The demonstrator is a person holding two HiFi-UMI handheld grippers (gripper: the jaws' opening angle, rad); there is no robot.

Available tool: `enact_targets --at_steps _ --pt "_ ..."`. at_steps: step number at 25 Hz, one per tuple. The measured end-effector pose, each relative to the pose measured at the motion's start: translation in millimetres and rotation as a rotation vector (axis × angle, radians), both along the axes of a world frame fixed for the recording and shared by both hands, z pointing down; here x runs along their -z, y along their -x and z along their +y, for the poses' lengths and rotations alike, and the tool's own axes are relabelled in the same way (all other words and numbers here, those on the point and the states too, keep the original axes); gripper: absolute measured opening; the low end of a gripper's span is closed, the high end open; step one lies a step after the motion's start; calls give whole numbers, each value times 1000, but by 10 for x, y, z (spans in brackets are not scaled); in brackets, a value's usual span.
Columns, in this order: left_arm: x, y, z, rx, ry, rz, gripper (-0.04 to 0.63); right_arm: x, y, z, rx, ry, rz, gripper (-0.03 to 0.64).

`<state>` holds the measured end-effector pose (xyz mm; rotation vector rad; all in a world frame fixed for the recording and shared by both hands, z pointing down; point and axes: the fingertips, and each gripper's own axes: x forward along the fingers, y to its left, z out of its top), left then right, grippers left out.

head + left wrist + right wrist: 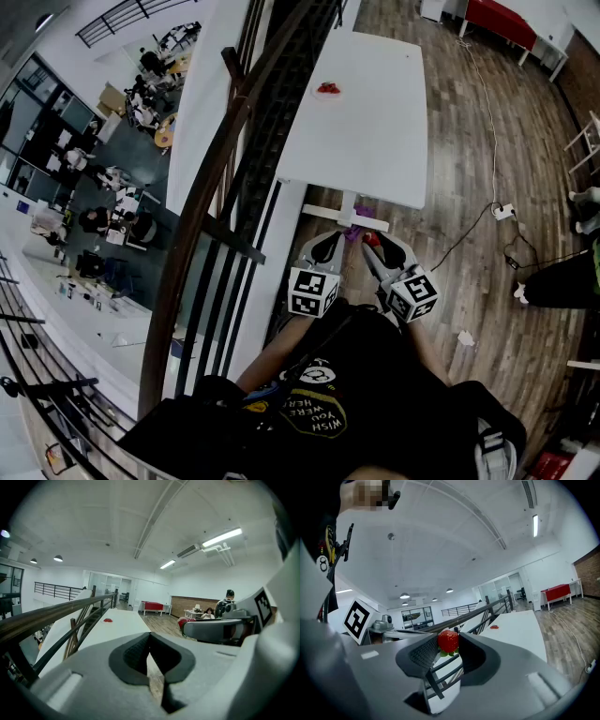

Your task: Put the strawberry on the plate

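Pinching the strawberry [448, 641] between its 2 jaw tips, your right gripper [373, 242] is hovering off the white table's [375, 131] near end, at 6 o'clock. Your left gripper [328, 244] is hanging just beside it at 9 o'clock, jaws pressed together, empty. A small red thing [327, 88] is lying on the table toward 12 o'clock.

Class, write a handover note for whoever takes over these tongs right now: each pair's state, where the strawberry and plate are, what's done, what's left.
Left tongs: shut, empty.
Right tongs: shut on the strawberry, short of the white table.
Plate: probably the small red item far along the table; too small to be sure.
Done: strawberry picked up.
Left: carry it to the plate, set it down, release.
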<state>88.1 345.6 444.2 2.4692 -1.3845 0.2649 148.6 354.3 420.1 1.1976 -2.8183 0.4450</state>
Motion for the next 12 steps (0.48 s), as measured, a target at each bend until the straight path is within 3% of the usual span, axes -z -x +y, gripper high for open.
enact_targets --at_steps 12 --pt "-38 -77 -24 -14 4 -3 4 -1 -79 -7 -9 -2 -27 138"
